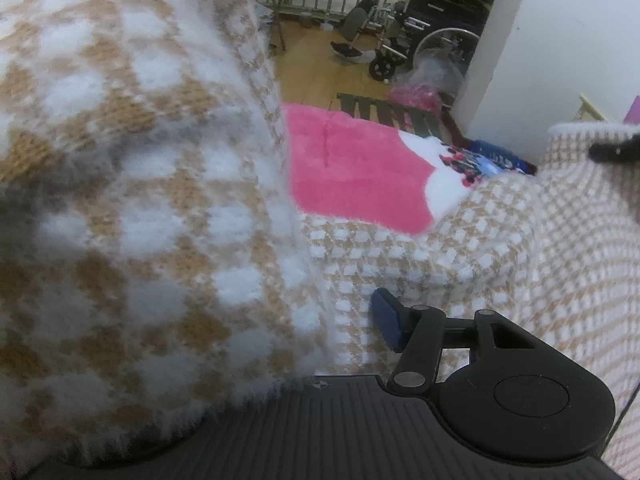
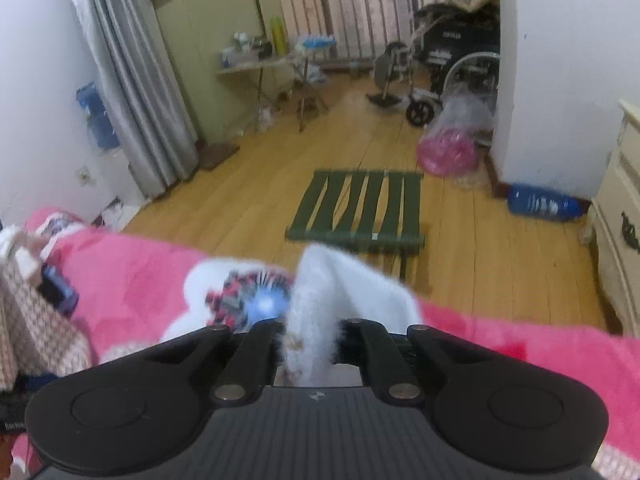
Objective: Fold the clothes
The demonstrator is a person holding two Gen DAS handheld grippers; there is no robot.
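Fluffy sweater (image 1: 120, 200) is draping over my left gripper (image 1: 360, 320), grip unclear; my right gripper (image 2: 308, 344) is clamping its white edge (image 2: 320, 300), which risks slipping free.

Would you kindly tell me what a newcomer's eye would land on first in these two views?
The tan-and-white checked knit swamps the left half of the left wrist view, draped close over the lens. Beyond it lies a bright pink fleece blanket. In the right wrist view, the right claw pinches a fluffy white fold of fabric at centre.
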